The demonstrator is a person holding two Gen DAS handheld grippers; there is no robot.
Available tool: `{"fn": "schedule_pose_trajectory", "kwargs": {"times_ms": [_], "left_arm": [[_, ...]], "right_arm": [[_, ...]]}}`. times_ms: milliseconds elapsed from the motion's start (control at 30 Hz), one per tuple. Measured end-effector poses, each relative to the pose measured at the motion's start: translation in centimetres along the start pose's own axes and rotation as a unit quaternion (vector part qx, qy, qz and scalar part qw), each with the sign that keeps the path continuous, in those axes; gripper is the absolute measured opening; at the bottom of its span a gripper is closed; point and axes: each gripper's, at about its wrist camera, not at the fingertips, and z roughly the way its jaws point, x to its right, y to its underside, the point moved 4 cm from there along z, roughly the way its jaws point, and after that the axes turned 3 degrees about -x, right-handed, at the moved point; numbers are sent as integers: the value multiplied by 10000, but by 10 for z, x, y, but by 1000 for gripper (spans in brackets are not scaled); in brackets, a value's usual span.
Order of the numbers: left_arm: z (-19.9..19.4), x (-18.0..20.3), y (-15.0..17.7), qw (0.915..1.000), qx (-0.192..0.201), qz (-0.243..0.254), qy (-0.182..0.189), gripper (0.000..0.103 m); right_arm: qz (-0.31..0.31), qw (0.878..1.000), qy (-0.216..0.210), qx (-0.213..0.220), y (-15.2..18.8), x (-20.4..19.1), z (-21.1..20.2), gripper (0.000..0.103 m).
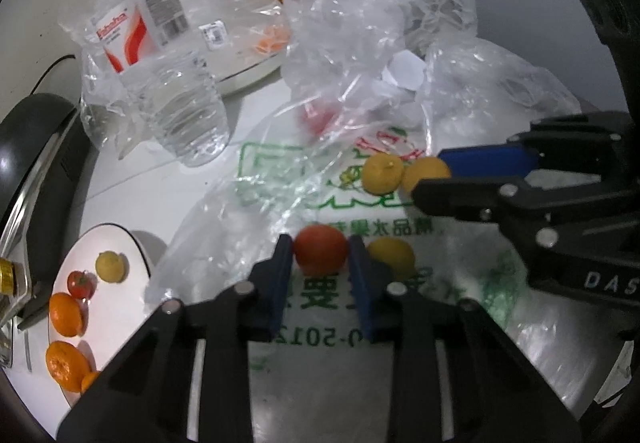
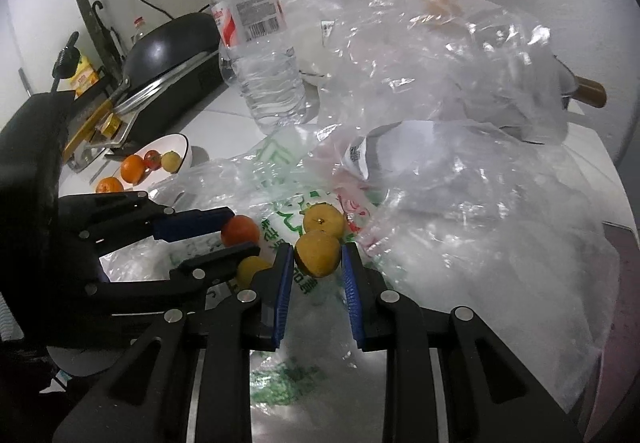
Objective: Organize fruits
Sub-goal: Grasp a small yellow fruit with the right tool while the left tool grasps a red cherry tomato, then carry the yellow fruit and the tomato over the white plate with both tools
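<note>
Right gripper (image 2: 316,263) up close, blue fingers (image 2: 285,283) pinching a yellow fruit (image 2: 318,254) from both sides, ready to lift it off the printed bag (image 2: 292,375). Left gripper (image 1: 320,255) likewise clamps a red tomato (image 1: 320,249) squarely between its fingers. Both pickups sit mid-counter on crumpled plastic; another yellow fruit (image 1: 383,174) waits beside them. The white plate (image 1: 80,243) of sorted fruit sits by the counter's left edge, presumably the destination

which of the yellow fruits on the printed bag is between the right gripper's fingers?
The yellow fruit nearest the right wrist camera, flanked by both blue pads; another sits beyond it, a third beside the left gripper.
</note>
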Motion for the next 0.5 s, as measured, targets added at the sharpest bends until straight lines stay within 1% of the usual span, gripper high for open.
{"fn": "schedule_pose_trajectory", "kwargs": {"times_ms": [167, 500], "left_arm": [[-13, 1, 4, 9999, 98, -11, 39, 29], [-56, -6, 14, 9990, 441, -45, 59, 29]], "right_arm": [[-4, 10000, 67, 57, 3, -4, -8, 27], [-58, 9996, 176, 234, 4, -25, -25, 27]]}}
